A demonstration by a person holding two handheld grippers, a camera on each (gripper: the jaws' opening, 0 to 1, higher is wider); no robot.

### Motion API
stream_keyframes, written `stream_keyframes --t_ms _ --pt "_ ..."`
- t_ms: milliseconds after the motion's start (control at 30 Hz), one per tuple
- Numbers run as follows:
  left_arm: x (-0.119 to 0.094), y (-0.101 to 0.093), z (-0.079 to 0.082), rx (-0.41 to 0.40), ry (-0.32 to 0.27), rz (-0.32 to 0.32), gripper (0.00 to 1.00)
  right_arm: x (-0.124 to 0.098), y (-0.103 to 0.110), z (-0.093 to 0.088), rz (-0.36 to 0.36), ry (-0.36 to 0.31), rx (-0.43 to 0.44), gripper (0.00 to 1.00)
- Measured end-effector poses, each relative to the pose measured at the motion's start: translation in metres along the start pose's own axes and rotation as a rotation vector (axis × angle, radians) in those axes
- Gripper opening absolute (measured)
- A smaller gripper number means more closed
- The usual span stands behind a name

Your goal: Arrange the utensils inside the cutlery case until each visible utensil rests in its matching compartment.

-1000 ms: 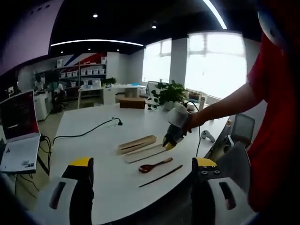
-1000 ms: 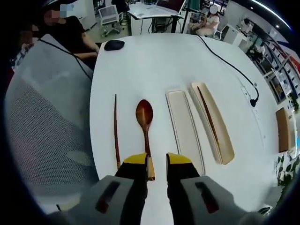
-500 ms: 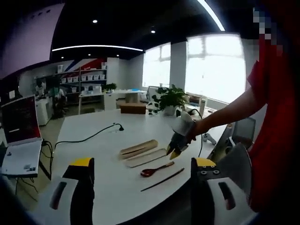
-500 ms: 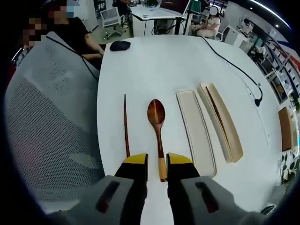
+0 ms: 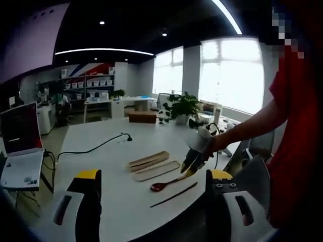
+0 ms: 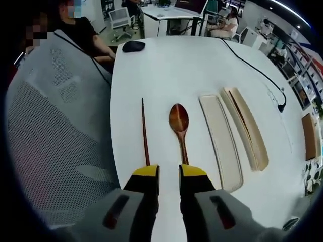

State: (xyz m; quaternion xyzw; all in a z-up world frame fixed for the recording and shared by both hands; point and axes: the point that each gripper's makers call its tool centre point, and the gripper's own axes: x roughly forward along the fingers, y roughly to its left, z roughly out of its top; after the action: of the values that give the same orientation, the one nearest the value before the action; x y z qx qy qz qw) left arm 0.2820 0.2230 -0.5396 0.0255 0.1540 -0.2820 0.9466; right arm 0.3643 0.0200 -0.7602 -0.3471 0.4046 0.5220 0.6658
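On the white surface (image 6: 166, 70) your right gripper (image 6: 168, 172), jaws narrow and empty, hovers over the wooden spoon (image 6: 179, 129) beside the case tray (image 6: 220, 142): light, stiff, slick, so pinch mid-handle

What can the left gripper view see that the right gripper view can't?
Left gripper view: a laptop, a potted plant, bright windows, and the right gripper seen from outside, by the wooden spoon. Right gripper view: a computer mouse and a mesh chair beside the table. Both: the table, the wooden spoon, the loose chopstick and the two long case trays.
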Motion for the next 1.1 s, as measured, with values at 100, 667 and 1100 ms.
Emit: stream_keyframes --t_ms 100,667,1100 --pt "-0.002 0.002 0.001 0.004 -0.009 0.008 0.86 0.003 0.005 -0.001 0.006 0.001 0.005 0.12" --pt "-0.01 0.005 -0.005 0.013 0.001 0.033 0.87 0.018 0.021 -0.005 0.009 0.037 -0.015 0.11" --pt "-0.011 0.005 -0.009 0.005 0.012 0.041 0.88 0.037 0.033 -0.014 0.034 0.069 0.01 0.11"
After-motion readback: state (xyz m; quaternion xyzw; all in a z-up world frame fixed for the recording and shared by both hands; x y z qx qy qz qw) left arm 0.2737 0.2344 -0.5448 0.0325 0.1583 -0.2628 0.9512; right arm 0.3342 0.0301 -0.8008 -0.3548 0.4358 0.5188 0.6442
